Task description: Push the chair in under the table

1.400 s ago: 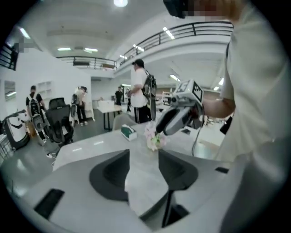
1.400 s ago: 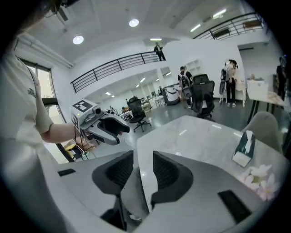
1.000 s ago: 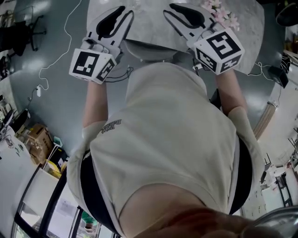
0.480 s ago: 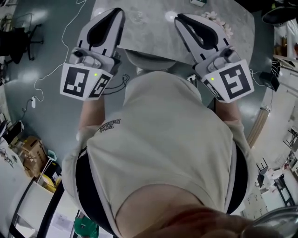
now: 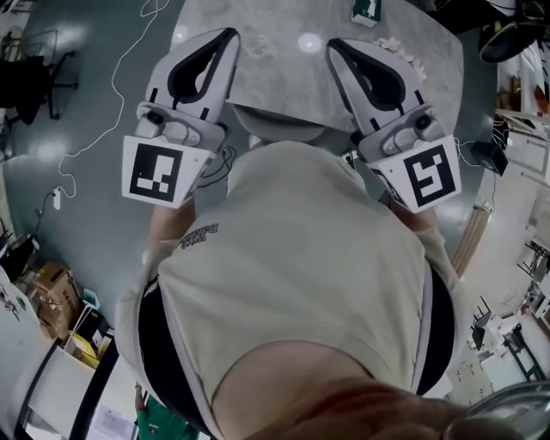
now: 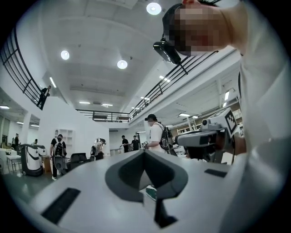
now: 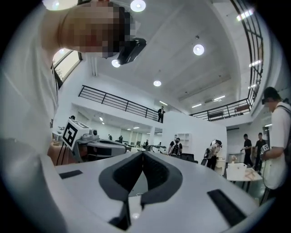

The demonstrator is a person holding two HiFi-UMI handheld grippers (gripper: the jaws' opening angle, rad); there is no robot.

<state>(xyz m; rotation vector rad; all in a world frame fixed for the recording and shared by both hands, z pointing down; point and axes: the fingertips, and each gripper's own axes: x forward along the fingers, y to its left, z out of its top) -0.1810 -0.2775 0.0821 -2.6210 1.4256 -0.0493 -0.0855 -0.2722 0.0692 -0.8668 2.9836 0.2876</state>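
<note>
In the head view a grey marble table [image 5: 284, 73] lies ahead of the person. The grey chair [image 5: 279, 125] shows as a curved back at the table's near edge, mostly hidden by the person's body. My left gripper [image 5: 230, 36] is held level above the table's left side, shut and empty. My right gripper [image 5: 332, 45] is held the same way on the right, also shut and empty. Neither touches the chair. In the left gripper view the left gripper [image 6: 144, 153] has its jaws together, as does the right gripper [image 7: 142, 154] in the right gripper view.
On the table stand a clear glass [image 5: 254, 43], a small box [image 5: 366, 9] and pale flowers [image 5: 402, 53]. A white cable [image 5: 103, 103] trails over the floor at left. Several people [image 6: 157, 134] stand in the hall. Boxes [image 5: 51, 288] sit low left.
Both grippers have risen toward the head camera and look larger. Their jaws have closed from slightly apart to shut. More of the table top shows now.
</note>
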